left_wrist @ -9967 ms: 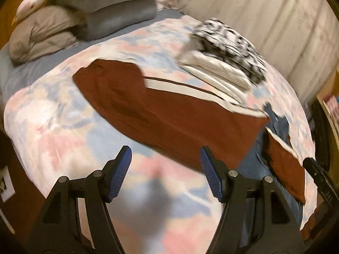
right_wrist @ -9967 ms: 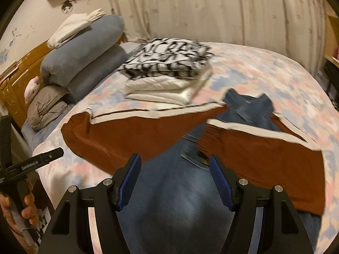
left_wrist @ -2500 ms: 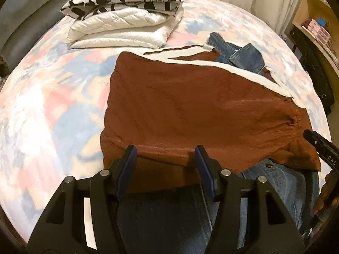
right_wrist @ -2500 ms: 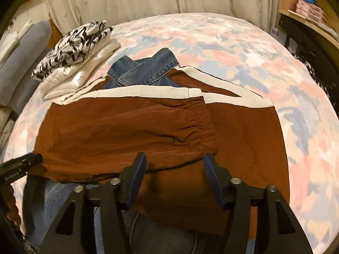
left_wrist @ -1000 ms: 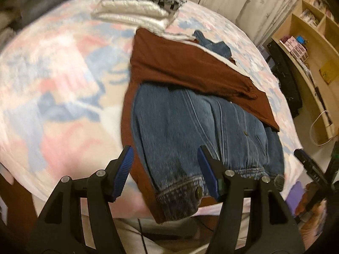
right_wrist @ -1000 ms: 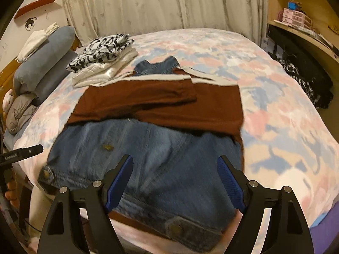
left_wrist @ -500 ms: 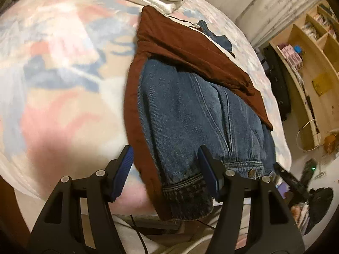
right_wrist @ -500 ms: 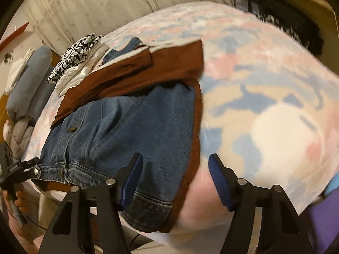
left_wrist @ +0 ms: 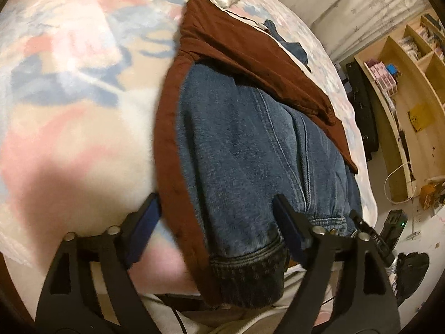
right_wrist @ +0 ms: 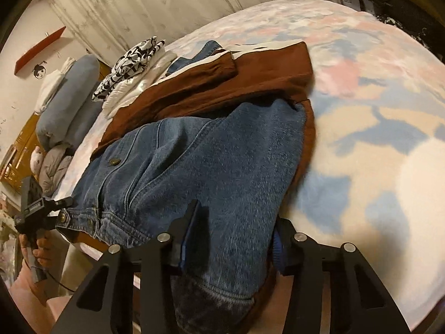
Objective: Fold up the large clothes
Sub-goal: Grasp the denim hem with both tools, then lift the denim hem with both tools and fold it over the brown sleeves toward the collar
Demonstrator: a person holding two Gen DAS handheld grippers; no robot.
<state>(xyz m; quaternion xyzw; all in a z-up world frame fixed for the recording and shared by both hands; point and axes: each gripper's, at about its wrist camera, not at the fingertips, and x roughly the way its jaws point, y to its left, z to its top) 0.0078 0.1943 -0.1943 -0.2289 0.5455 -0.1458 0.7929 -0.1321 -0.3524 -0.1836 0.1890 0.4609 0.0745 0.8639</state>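
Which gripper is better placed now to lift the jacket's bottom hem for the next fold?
Probably the right gripper: its jaws have just been closing around the denim jacket at its hem corner. The left gripper has just been opening; its jaws straddle the other corner without pressing it.

Left gripper (left_wrist: pixel 217 220) tilts downward, its jaws just opened wide. Right gripper (right_wrist: pixel 233 233) tilts downward too, jaws just closing in, cloth between them.
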